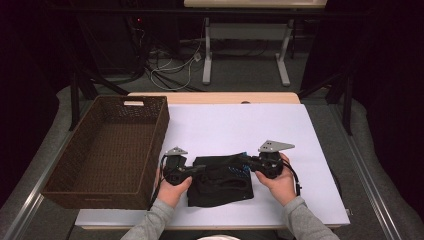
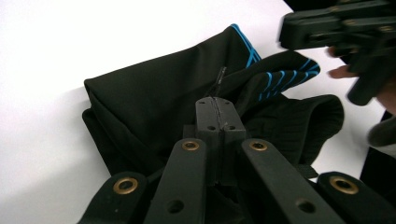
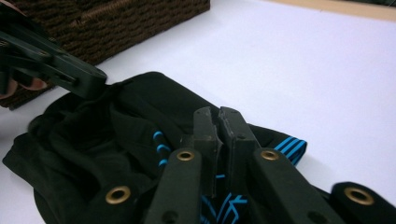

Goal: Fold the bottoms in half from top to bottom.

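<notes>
Near the front edge of the white bench point(image 1: 300, 150), a black cloth garment with blue stripes point(image 1: 220, 182) is lying between both hands, its long axis running left to right. Left gripper point(image 2: 218, 116) and right gripper point(image 3: 219, 126) are each pinching an end, with the brown wicker basket point(image 1: 107, 150) sitting just left.

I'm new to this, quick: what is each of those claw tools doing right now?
Left gripper: closed, pinching the black garment.
Right gripper: closed, with a fold of the same garment between its jaws.
</notes>
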The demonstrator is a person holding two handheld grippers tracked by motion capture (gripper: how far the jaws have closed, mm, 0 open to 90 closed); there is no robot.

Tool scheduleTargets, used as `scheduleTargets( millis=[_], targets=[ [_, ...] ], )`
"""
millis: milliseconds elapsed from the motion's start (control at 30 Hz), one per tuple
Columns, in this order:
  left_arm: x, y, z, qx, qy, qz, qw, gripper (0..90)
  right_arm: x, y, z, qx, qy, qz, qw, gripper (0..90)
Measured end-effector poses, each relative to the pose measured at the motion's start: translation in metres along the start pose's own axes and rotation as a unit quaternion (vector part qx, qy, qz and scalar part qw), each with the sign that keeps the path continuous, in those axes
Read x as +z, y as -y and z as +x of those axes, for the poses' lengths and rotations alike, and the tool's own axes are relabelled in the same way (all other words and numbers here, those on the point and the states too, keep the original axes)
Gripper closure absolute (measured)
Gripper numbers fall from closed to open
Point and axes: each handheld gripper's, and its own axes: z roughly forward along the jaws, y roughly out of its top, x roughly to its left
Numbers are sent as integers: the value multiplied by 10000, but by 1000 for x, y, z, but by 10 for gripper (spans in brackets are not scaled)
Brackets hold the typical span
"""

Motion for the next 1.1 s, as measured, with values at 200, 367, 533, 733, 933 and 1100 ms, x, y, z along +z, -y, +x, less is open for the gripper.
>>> scheduleTargets(
  millis=[200,367,533,733,933,1100],
  targets=[
    [-5,3,-4,58,23,-30,10000,898,6,3,2,45,-200,262,9994,874],
    [-16,2,-9,92,113,-126,9998,898,4,5,9,13,-396,354,9986,871],
    [-19,-3,-13,120,108,-217,9996,898,2,12,15,-92,-512,463,9976,870],
    [-7,0,-13,115,120,-98,9998,898,-3,15,23,-93,-628,509,9967,868],
    [4,12,-20,215,142,156,9995,900,-8,21,31,-185,-708,514,9960,865],
    [2,17,-23,293,125,171,9993,900,-12,27,36,-166,-800,495,9954,862]
  ],
)
